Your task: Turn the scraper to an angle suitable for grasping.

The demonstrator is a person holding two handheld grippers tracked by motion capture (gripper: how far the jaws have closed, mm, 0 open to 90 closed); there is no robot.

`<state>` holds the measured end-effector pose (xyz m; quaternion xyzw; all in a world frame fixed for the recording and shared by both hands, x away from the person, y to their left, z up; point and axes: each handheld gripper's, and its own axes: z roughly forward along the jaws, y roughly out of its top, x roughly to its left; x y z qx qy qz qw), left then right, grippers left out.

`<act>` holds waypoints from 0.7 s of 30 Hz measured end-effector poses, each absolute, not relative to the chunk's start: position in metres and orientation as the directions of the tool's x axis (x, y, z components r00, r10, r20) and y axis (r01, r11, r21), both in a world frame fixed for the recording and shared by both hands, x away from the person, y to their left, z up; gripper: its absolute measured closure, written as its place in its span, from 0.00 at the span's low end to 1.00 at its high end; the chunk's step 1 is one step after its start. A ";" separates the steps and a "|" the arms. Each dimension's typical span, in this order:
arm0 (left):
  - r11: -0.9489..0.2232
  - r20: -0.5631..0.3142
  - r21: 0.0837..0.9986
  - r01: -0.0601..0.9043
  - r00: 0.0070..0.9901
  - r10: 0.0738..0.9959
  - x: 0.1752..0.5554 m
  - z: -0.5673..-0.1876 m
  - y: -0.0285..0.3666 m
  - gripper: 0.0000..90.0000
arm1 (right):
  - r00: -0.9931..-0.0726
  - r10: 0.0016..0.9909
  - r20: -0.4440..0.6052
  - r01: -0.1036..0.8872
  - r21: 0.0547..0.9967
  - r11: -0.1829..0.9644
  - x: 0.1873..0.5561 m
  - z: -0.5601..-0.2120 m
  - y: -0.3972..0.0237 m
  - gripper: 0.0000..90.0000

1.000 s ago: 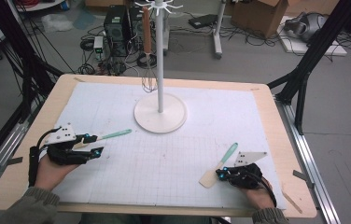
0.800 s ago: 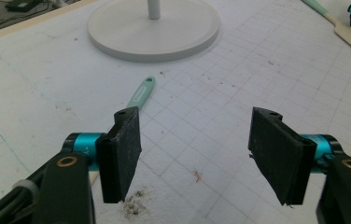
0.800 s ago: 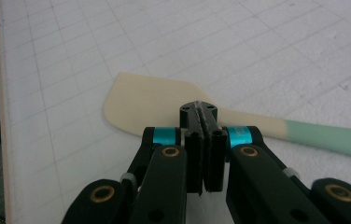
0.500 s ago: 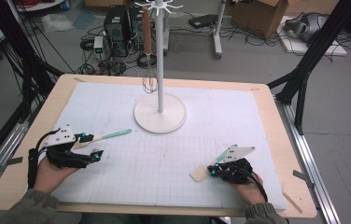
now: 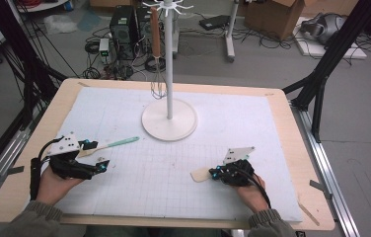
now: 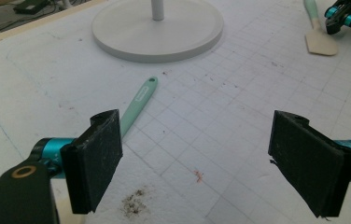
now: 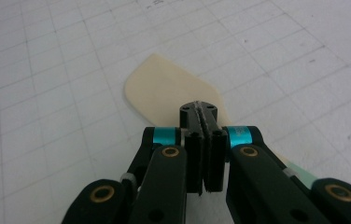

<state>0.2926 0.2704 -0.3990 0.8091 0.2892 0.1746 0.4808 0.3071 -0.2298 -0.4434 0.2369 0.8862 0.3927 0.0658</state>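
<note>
Left gripper [image 6: 197, 172] wide, jaws just opening, nothing between; mint-green plastic spatula handle [image 6: 138, 100] ahead, embossed writing unreadable. Right gripper [image 7: 203, 116] closed above cream flat spatula blade [image 7: 164, 88].

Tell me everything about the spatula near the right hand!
The spatula has a flat, cream blade with a rounded corner; it looks like soft plastic or silicone. A bit of mint-green handle peeks out low on the right in the right gripper view. It lies flat on the white gridded mat, blade toward the left hand. The right tool is shut above its neck; whether it pinches it is hidden.
</note>
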 end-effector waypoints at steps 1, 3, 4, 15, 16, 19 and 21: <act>-0.371 0.006 0.879 0.299 0.772 0.636 0.293 -0.399 0.270 0.20 | -0.879 0.472 0.071 0.370 0.725 0.581 0.308 -0.443 -0.228 0.99; -0.370 0.005 0.880 0.299 0.772 0.636 0.293 -0.399 0.270 0.20 | -0.880 0.470 0.068 0.367 0.726 0.582 0.310 -0.443 -0.225 0.99; -0.369 0.005 0.880 0.298 0.772 0.636 0.293 -0.399 0.271 0.20 | -0.880 0.471 0.065 0.366 0.725 0.583 0.311 -0.443 -0.223 0.99; -0.370 0.006 0.881 0.295 0.775 0.632 0.293 -0.399 0.270 0.19 | -0.877 0.471 0.094 0.383 0.728 0.569 0.324 -0.445 -0.212 0.99; -0.370 0.006 0.881 0.294 0.777 0.630 0.292 -0.398 0.269 0.19 | -0.874 0.476 0.095 0.387 0.729 0.565 0.325 -0.445 -0.211 0.99; -0.369 0.005 0.882 0.293 0.777 0.630 0.292 -0.398 0.269 0.20 | -0.871 0.484 0.085 0.383 0.733 0.562 0.327 -0.445 -0.209 0.99; -0.369 0.004 0.882 0.293 0.778 0.629 0.293 -0.398 0.269 0.20 | -0.869 0.487 0.087 0.388 0.731 0.562 0.328 -0.444 -0.208 0.99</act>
